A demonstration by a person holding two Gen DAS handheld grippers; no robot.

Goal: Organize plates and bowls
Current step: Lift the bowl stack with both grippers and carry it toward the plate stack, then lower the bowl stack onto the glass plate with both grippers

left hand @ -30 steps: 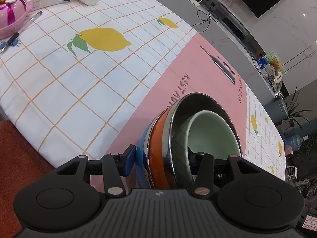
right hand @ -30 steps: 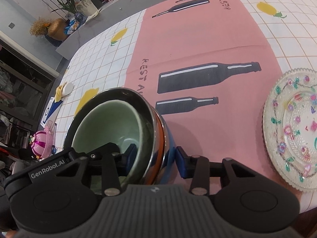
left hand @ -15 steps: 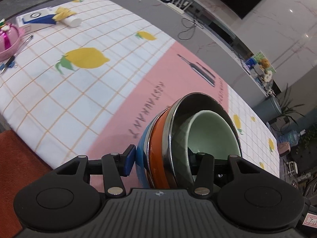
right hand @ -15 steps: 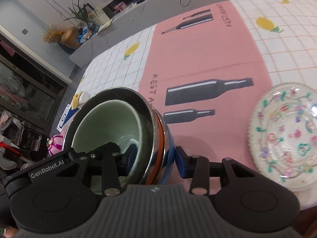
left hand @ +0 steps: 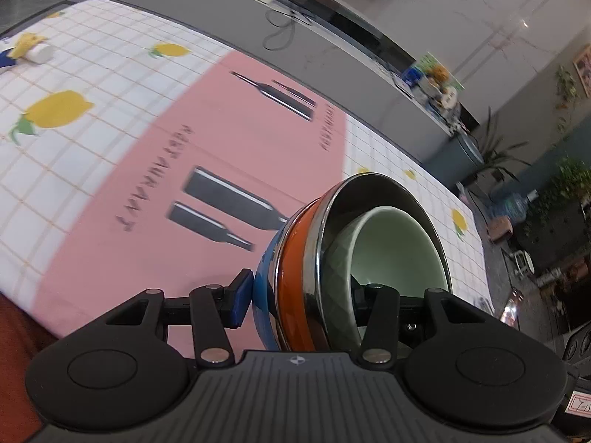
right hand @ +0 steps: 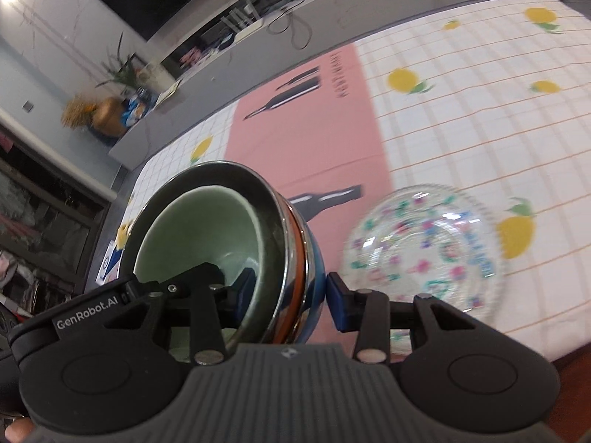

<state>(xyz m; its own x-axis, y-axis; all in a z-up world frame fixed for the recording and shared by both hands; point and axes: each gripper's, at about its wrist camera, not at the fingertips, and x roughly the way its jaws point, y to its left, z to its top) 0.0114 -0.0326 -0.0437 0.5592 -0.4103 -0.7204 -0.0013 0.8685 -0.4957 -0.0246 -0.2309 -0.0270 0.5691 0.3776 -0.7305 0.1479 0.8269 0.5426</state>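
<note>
Bowls (left hand: 365,254) nested in a stack are gripped at the rim by both grippers, above the tablecloth (left hand: 110,155). The left gripper (left hand: 299,295) is angled downward, its jaws pinching the stack at twelve o'clock. The right gripper (right hand: 284,291) is tilted likewise, clamped on the opposite rim. A green bowl (right hand: 207,236) sits inside steel, orange and blue ones. A floral glass plate (right hand: 424,251) lies at two o'clock.

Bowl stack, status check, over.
Left gripper and right gripper both clamped on the bowl stack, tilted, off the table. Glass plate beside it on the tablecloth; nothing blocking.
</note>
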